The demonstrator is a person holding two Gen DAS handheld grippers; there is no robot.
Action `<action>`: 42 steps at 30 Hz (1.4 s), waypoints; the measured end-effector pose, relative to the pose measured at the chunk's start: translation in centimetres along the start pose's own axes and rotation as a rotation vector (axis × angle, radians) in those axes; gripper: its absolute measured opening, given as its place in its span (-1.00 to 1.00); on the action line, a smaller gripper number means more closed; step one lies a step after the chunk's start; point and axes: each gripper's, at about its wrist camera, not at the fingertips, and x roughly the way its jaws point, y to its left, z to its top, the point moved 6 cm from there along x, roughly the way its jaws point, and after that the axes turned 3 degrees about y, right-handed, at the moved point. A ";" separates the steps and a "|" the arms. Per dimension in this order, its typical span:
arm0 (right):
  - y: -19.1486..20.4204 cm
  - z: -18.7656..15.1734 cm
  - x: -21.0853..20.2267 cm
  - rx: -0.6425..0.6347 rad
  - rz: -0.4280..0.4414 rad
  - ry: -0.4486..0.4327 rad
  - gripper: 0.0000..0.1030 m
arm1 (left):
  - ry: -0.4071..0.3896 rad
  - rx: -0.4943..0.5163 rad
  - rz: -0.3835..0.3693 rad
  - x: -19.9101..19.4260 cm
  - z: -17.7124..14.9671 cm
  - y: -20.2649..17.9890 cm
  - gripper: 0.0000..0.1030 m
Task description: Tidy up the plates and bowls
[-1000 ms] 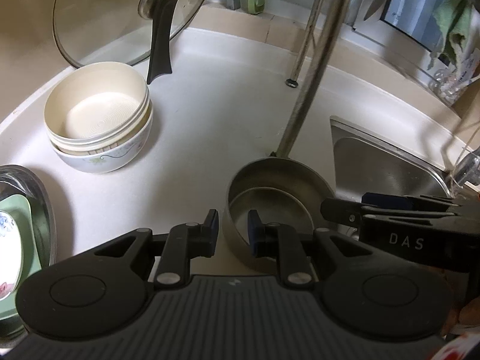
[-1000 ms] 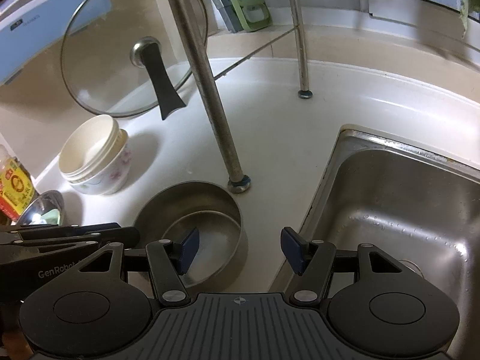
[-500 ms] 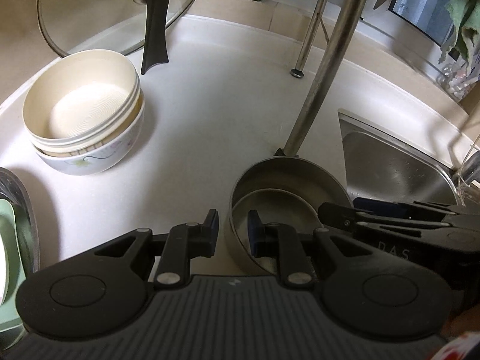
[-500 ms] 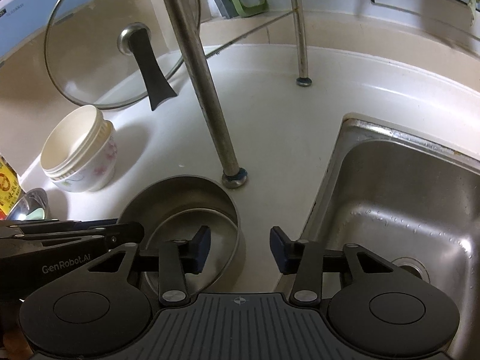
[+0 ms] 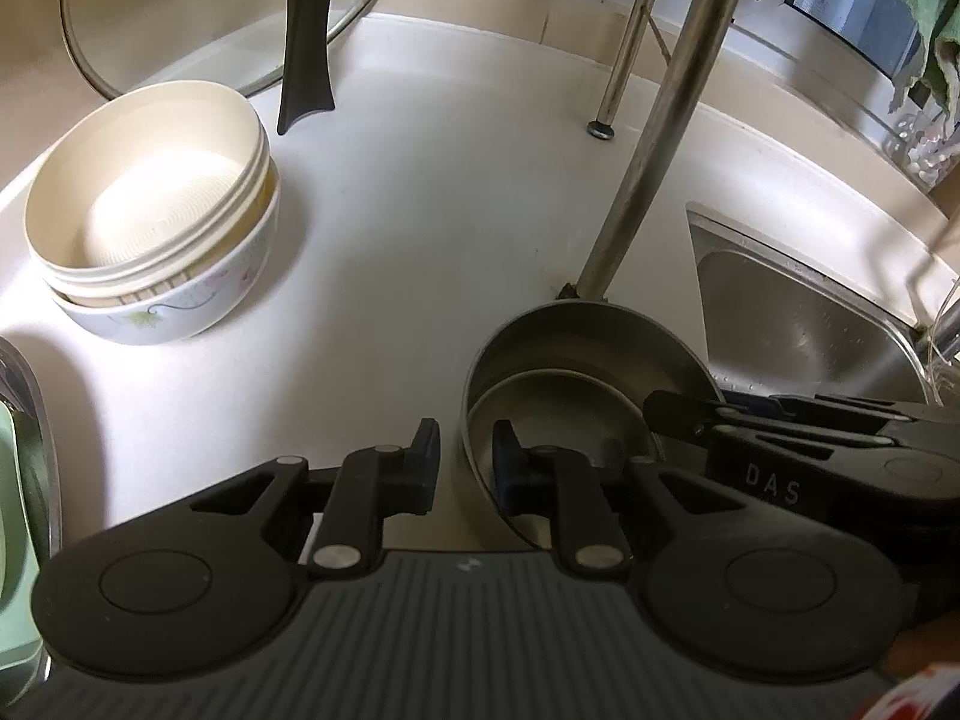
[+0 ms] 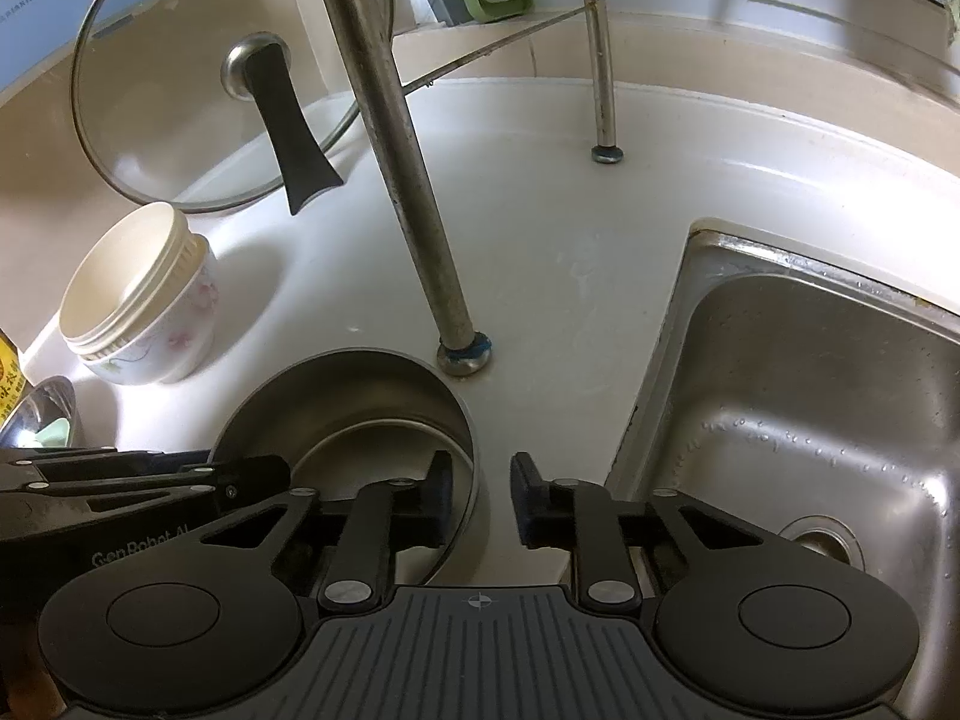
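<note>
- While it sits on the white countertop (image 5: 420, 252), the round stainless-steel bowl (image 5: 570, 348) is straddled on its rim by both grippers.
- Its left rim is seen between the fingers of the left gripper (image 5: 465, 456), which are narrowly spread; a strip of counter shows beside the wall, so no pinch is seen.
- The jaws of the right gripper (image 6: 480, 492) have just been closing, with the right rim between them; a gap is still visible outside the wall.
- A thick metal rack leg (image 5: 654, 138) is planted at 12 o'clock, just beside the bowl.
- A steel sink (image 5: 798, 312) lies at 2 o'clock.
- A stack of cream bowls in a flowered white bowl (image 5: 150, 222) is found at 10 o'clock, well apart.
- A glass lid with a black handle (image 5: 150, 30) is leaned behind the stack.
- Nothing loose is seen in the steel bowl; whether its inner ring is a nested bowl cannot be told.
- A pale green dish (image 5: 18, 510) is held in a steel basin (image 5: 42, 408) at 9 o'clock.
</note>
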 end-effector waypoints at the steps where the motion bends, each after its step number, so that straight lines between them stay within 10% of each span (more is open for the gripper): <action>1: 0.0 0.0 0.0 0.000 0.000 0.001 -0.68 | 0.002 -0.001 -0.003 0.0 0.0 0.0 -0.72; 42: 6.2 1.5 -4.1 -0.152 0.094 -0.092 -0.89 | -0.124 -0.050 0.064 -7.1 -1.2 2.7 -0.86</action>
